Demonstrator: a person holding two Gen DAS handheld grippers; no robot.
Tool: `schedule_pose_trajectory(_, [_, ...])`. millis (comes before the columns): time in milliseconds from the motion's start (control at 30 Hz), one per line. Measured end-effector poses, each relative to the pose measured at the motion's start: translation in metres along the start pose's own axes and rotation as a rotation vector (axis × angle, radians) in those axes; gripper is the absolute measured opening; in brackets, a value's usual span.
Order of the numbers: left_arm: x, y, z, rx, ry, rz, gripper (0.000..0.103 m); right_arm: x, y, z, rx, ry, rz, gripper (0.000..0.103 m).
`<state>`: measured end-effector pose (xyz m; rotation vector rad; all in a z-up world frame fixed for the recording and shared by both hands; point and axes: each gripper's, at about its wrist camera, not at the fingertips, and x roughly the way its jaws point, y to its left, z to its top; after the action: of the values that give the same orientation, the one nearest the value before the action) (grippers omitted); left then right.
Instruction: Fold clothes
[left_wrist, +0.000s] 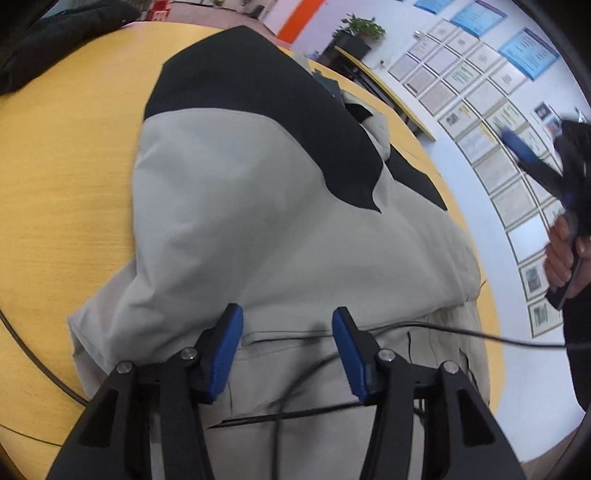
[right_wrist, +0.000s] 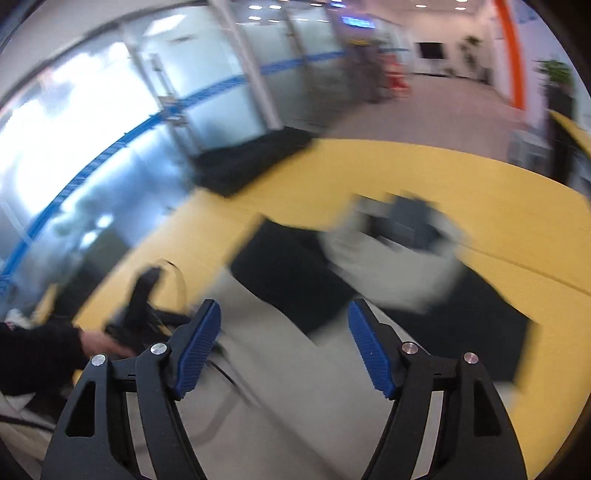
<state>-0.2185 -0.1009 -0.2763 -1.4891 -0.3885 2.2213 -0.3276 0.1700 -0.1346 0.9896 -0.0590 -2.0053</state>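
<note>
A beige and black jacket (left_wrist: 258, 206) lies on the yellow table (left_wrist: 62, 177), partly folded, with one beige flap laid over its lower half. My left gripper (left_wrist: 287, 321) is open and empty just above the jacket's near hem. My right gripper (right_wrist: 284, 315) is open and empty, held above the jacket (right_wrist: 295, 354); its view is blurred by motion. The right gripper also shows at the right edge of the left wrist view (left_wrist: 517, 144), raised off the table in a hand.
A dark garment (left_wrist: 48, 44) lies at the table's far left corner. A thin black cable (left_wrist: 461, 332) runs across the jacket's near part. A second yellow table (left_wrist: 384, 88) and a wall of framed papers (left_wrist: 480, 110) stand beyond. The left gripper in a hand shows in the right wrist view (right_wrist: 136, 306).
</note>
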Motion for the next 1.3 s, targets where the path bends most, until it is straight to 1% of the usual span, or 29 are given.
schedule_pose_trajectory(67, [-0.001, -0.004, -0.002, 0.005, -0.006, 0.025, 0.053, 0.077, 0.002, 0.021, 0.033, 0.071, 0.123, 0.073])
schedule_pose_trajectory(100, [-0.001, -0.005, -0.003, -0.003, -0.009, 0.034, 0.053, 0.112, 0.001, 0.027, 0.043, 0.106, 0.146, 0.069])
schedule_pose_trajectory(167, [-0.002, -0.005, -0.003, -0.02, 0.009, 0.043, 0.055, 0.177, -0.003, 0.032, 0.053, 0.174, 0.126, 0.063])
schedule_pose_trajectory(200, [-0.004, -0.005, -0.003, -0.039, 0.019, 0.041, 0.057, 0.205, -0.009, 0.032, 0.067, 0.192, 0.096, 0.063])
schedule_pose_trajectory(233, [-0.007, -0.005, -0.003, -0.044, 0.017, 0.038, 0.057, 0.224, -0.02, 0.031, 0.095, 0.2, 0.054, 0.063])
schedule_pose_trajectory(267, [-0.01, -0.005, -0.003, -0.029, 0.006, 0.04, 0.057, 0.239, -0.031, 0.028, 0.129, 0.213, 0.014, 0.063])
schedule_pose_trajectory(300, [-0.014, -0.006, -0.003, -0.013, -0.006, 0.043, 0.058, 0.248, -0.038, 0.026, 0.136, 0.196, -0.015, 0.064])
schedule_pose_trajectory(333, [-0.017, -0.007, -0.003, 0.002, -0.018, 0.045, 0.06, 0.25, -0.04, 0.025, 0.12, 0.155, -0.034, 0.073])
schedule_pose_trajectory(367, [-0.021, -0.007, -0.003, 0.018, -0.029, 0.048, 0.064, 0.253, -0.042, 0.025, 0.104, 0.113, -0.054, 0.073])
schedule_pose_trajectory(400, [-0.025, -0.008, -0.003, 0.033, -0.041, 0.05, 0.074, 0.256, -0.041, 0.025, 0.083, 0.101, -0.072, 0.072])
schedule_pose_trajectory(433, [-0.02, -0.004, -0.003, 0.03, -0.017, 0.063, 0.075, 0.25, -0.036, 0.025, 0.057, 0.086, -0.072, 0.072])
schedule_pose_trajectory(467, [-0.013, 0.003, -0.006, 0.019, 0.001, 0.071, 0.072, 0.238, -0.029, 0.025, 0.026, 0.047, -0.057, 0.069])
schedule_pose_trajectory(500, [-0.013, 0.007, -0.008, 0.015, -0.004, 0.063, 0.075, 0.225, -0.022, 0.025, -0.004, 0.007, -0.042, 0.069])
schedule_pose_trajectory(567, [-0.018, 0.012, -0.01, -0.003, 0.01, 0.05, 0.073, 0.2, -0.008, 0.024, -0.064, -0.071, -0.012, 0.069])
schedule_pose_trajectory(600, [-0.022, 0.013, -0.012, -0.023, 0.018, 0.045, 0.073, 0.194, -0.001, 0.02, -0.097, -0.075, 0.017, 0.07])
schedule_pose_trajectory(633, [-0.028, 0.014, -0.014, -0.04, 0.024, 0.039, 0.072, 0.193, 0.006, 0.013, -0.133, -0.049, 0.056, 0.07])
schedule_pose_trajectory(700, [-0.043, 0.009, -0.023, -0.041, 0.01, 0.023, 0.073, 0.192, 0.02, -0.001, -0.205, 0.004, 0.135, 0.07])
schedule_pose_trajectory(733, [-0.052, 0.007, -0.028, -0.044, 0.004, 0.021, 0.073, 0.2, 0.025, -0.008, -0.235, 0.043, 0.167, 0.069])
schedule_pose_trajectory(767, [-0.062, 0.006, -0.035, -0.052, 0.0, 0.025, 0.073, 0.215, 0.028, -0.014, -0.261, 0.094, 0.192, 0.065])
schedule_pose_trajectory(800, [-0.071, 0.005, -0.041, -0.061, -0.004, 0.029, 0.073, 0.23, 0.031, -0.018, -0.287, 0.132, 0.202, 0.063])
schedule_pose_trajectory(867, [-0.094, 0.004, -0.056, -0.1, -0.015, 0.035, 0.073, 0.259, 0.031, -0.028, -0.342, 0.203, 0.15, 0.061])
schedule_pose_trajectory(900, [-0.105, 0.002, -0.063, -0.12, -0.023, 0.037, 0.073, 0.274, 0.031, -0.033, -0.37, 0.241, 0.116, 0.062])
schedule_pose_trajectory(933, [-0.113, -0.003, -0.068, -0.133, -0.03, 0.039, 0.073, 0.281, 0.03, -0.038, -0.392, 0.244, 0.096, 0.063])
schedule_pose_trajectory(1033, [-0.133, -0.014, -0.077, -0.169, -0.049, 0.048, 0.073, 0.282, 0.035, -0.039, -0.432, 0.206, 0.046, 0.058])
schedule_pose_trajectory(1067, [-0.137, -0.016, -0.081, -0.179, -0.051, 0.054, 0.073, 0.277, 0.04, -0.038, -0.439, 0.182, 0.058, 0.053])
schedule_pose_trajectory(1167, [-0.142, -0.021, -0.085, -0.178, -0.061, 0.057, 0.073, 0.248, 0.061, -0.036, -0.449, 0.074, 0.168, 0.053])
schedule_pose_trajectory(1200, [-0.141, -0.023, -0.085, -0.177, -0.064, 0.051, 0.073, 0.247, 0.067, -0.037, -0.458, 0.06, 0.197, 0.053])
schedule_pose_trajectory(1267, [-0.138, -0.024, -0.083, -0.177, -0.066, 0.042, 0.073, 0.262, 0.075, -0.041, -0.48, 0.083, 0.233, 0.052])
schedule_pose_trajectory(1300, [-0.135, -0.026, -0.081, -0.176, -0.068, 0.038, 0.073, 0.279, 0.072, -0.043, -0.466, 0.114, 0.235, 0.05])
